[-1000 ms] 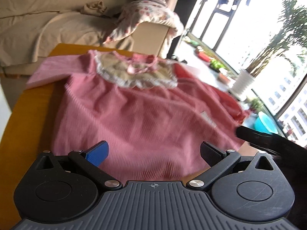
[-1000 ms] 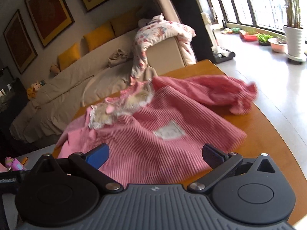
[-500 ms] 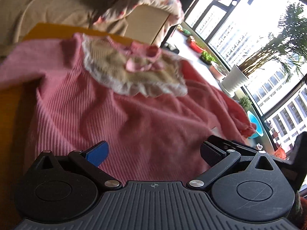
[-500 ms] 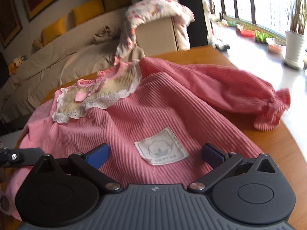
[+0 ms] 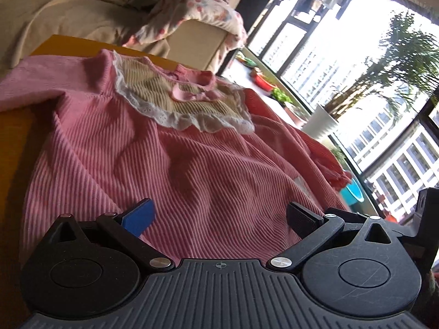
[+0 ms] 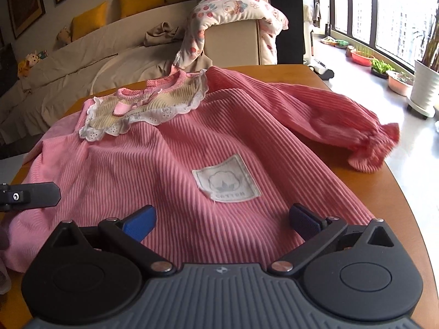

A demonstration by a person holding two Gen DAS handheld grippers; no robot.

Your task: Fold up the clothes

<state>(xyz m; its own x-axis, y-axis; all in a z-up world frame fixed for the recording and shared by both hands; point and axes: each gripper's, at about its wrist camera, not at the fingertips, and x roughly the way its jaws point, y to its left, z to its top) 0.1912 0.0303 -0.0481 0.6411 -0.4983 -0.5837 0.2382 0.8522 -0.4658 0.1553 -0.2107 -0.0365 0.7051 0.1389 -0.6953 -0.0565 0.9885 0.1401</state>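
Observation:
A small pink ribbed top (image 5: 170, 170) (image 6: 153, 170) with a beige lace-edged collar (image 5: 181, 101) (image 6: 142, 107) and a white cotton label (image 6: 226, 179) lies spread face up on the wooden table (image 6: 395, 192). Its right sleeve (image 6: 343, 126) stretches toward the table's right edge. My left gripper (image 5: 219, 216) hovers open low over the hem's left part. My right gripper (image 6: 221, 220) is open just above the hem below the label. Nothing sits between either pair of fingers. One finger of the left gripper (image 6: 30, 197) shows at the left of the right wrist view.
A beige sofa (image 6: 90, 65) with yellow cushions stands behind the table, with a patterned garment (image 6: 233, 8) draped over its arm. Potted plants (image 6: 424, 87) and tall windows line the right side. Bare table (image 5: 13, 142) shows left of the top.
Both grippers have come down and forward toward the top's hem, so the garment fills more of each view. Both stay open.

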